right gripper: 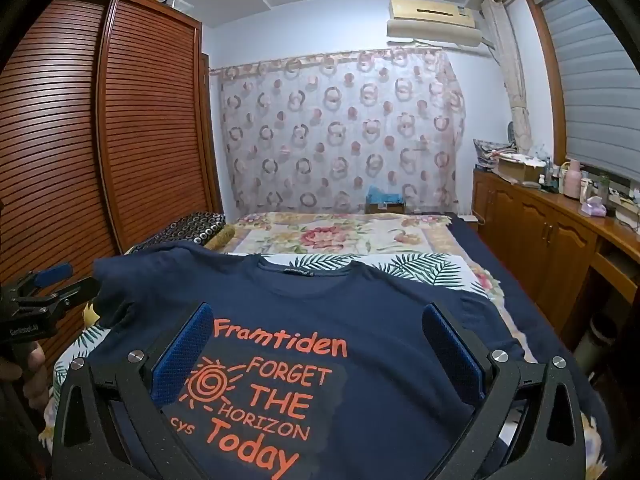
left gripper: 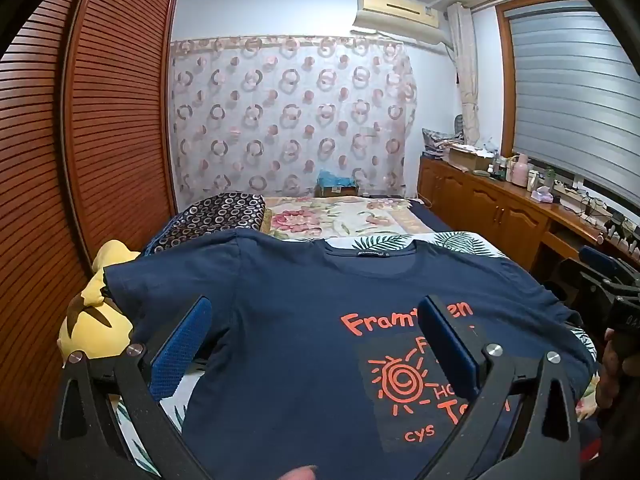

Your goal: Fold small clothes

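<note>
A navy T-shirt [left gripper: 304, 320] with orange print lies flat, front up, on the bed, collar toward the far end. In the left wrist view my left gripper [left gripper: 316, 332] hovers open over the shirt's left half, blue pads wide apart with nothing between them. My right gripper [right gripper: 318, 340] is open too, above the printed chest of the T-shirt [right gripper: 360, 312]. The left gripper also shows at the left edge of the right wrist view, and the right gripper at the right edge of the left wrist view, each held by a hand.
The bed [right gripper: 344, 236] carries a floral blanket and a leaf-print sheet. A yellow plush toy [left gripper: 96, 320] lies by the shirt's left sleeve. A slatted wardrobe [left gripper: 100, 120] stands left; a wooden cabinet [right gripper: 552, 232] with clutter runs along the right.
</note>
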The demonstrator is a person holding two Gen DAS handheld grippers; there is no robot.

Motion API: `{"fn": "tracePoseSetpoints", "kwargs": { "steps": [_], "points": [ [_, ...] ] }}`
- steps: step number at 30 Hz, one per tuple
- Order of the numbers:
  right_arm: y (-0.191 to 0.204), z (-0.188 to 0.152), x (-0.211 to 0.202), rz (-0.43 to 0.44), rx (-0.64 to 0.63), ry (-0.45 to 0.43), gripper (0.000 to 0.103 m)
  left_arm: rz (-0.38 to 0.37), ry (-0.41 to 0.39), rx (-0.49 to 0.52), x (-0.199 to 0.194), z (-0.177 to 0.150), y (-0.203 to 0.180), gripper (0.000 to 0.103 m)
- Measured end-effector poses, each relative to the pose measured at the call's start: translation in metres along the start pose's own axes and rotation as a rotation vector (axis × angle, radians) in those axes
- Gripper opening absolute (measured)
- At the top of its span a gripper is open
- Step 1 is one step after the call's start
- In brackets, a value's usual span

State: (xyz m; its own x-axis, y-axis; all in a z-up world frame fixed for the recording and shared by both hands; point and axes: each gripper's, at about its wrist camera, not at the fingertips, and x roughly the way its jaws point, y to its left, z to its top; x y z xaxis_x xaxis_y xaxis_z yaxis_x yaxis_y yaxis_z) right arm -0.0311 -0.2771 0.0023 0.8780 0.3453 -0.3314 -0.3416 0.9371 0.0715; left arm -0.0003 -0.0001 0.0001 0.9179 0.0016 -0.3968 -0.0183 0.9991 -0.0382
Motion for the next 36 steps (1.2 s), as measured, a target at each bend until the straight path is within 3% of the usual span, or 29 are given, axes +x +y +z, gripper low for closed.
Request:
{"fn": "tracePoseSetpoints", "kwargs": {
  "steps": [36],
  "points": [
    [-0.001,0.001,0.002,-0.004,-0.006,0.008,0.103,0.003,-0.006,0.012,-0.005,0.008,0.004,0.103]
  ]
}}
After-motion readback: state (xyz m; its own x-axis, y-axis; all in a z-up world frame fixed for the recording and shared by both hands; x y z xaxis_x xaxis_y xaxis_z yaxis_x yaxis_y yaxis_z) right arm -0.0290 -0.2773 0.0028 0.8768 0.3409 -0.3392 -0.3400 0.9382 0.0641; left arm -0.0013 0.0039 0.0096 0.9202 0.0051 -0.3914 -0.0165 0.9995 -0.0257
